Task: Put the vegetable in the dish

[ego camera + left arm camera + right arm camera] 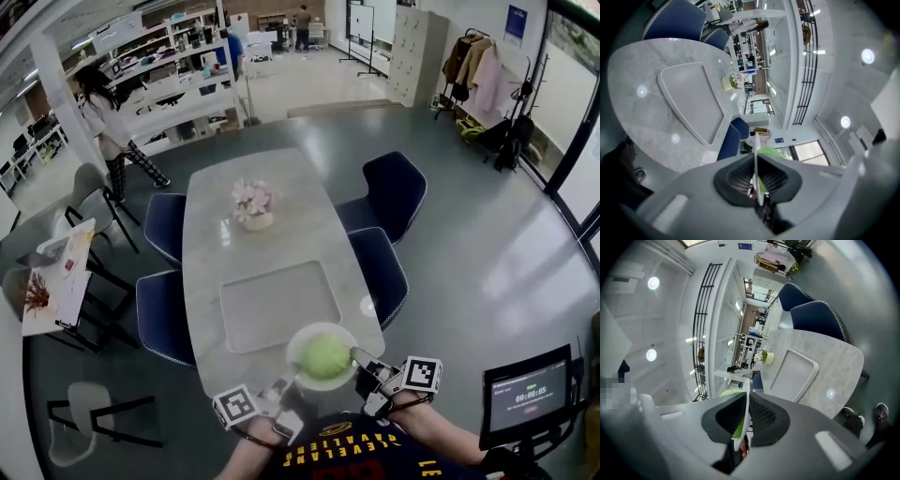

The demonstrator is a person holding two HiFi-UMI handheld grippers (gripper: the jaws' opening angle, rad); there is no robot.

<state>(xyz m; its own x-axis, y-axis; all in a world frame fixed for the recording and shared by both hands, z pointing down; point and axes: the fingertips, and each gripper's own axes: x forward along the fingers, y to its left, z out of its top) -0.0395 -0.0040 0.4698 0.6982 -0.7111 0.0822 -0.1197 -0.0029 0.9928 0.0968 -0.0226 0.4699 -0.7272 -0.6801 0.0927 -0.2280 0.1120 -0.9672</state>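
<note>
A round pale-green vegetable (pixel 324 356) sits in a white dish (pixel 298 364) at the near end of the grey table (pixel 211 262). My left gripper (pixel 281 387) is shut on the dish's near-left rim. On the right rim my right gripper (pixel 362 362) is shut as well. In the left gripper view the rim (pixel 756 157) runs edge-on between the pads, with green vegetable (pixel 771 152) behind it. The right gripper view likewise has the rim (pixel 747 397) clamped between the pads, green vegetable (pixel 729 393) showing to its left.
A shallow grey tray (pixel 278 305) lies mid-table just beyond the dish. A flower pot (pixel 253 206) stands farther back. Dark blue chairs (pixel 380 267) line both long sides. A screen on a stand (pixel 530 398) is at my right. People move in the far background.
</note>
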